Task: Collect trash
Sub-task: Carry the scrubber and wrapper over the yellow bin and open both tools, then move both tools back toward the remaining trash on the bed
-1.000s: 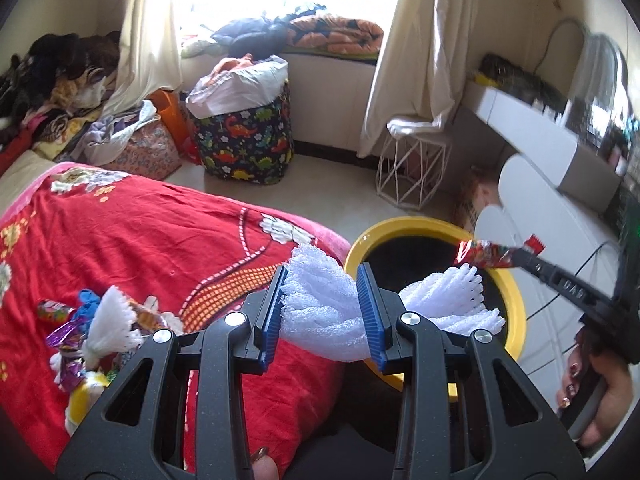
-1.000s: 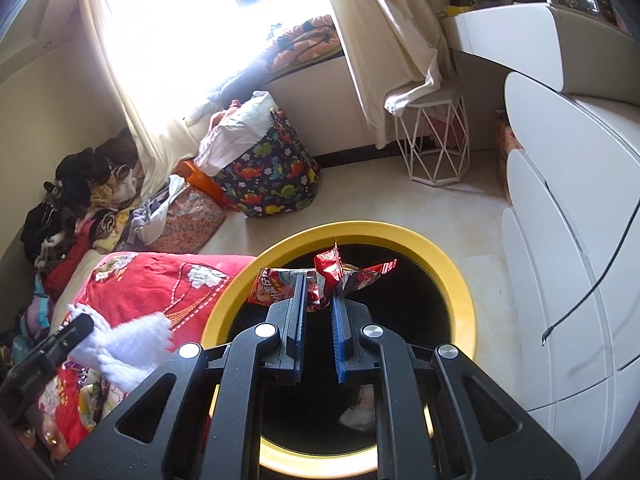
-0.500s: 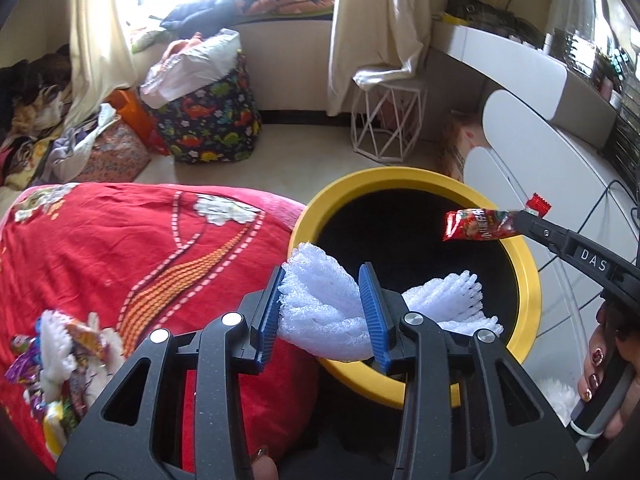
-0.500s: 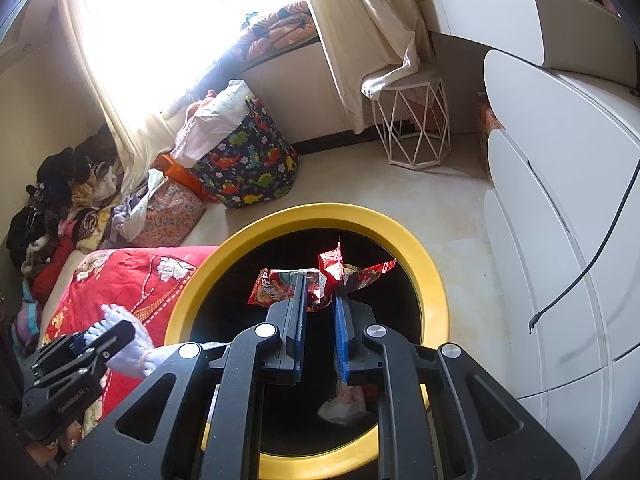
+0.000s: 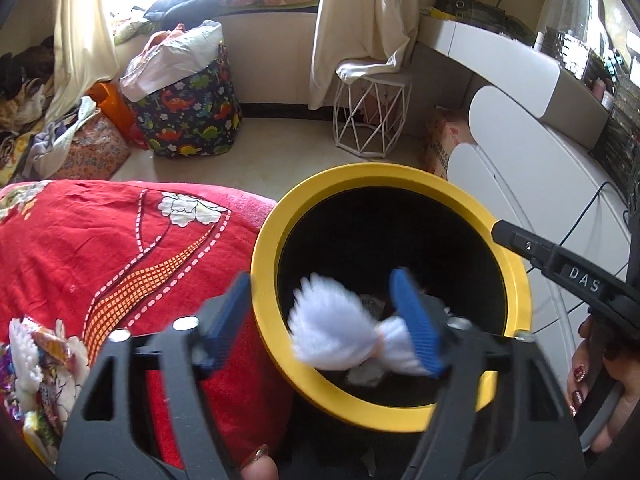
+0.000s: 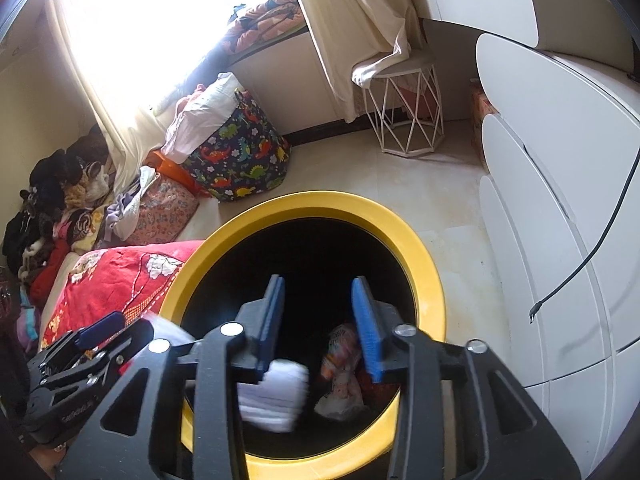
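both tools hang over the yellow-rimmed bin (image 5: 400,184), and both are spread. the left tool (image 5: 324,312) has its blue pads wide apart, and the white foam net (image 5: 336,340) is blurred between them, apparently dropping into the bin's black interior; it may brush the right pad. the right tool (image 6: 318,320) is spread too and pinches nothing, and a red snack wrapper (image 6: 340,364) lies at the bottom below it. to do this release well, keep each tool centred over the opening until the foam clears the pads. more wrappers (image 5: 36,360) wait on the red bedspread (image 5: 120,240) for the next pick.
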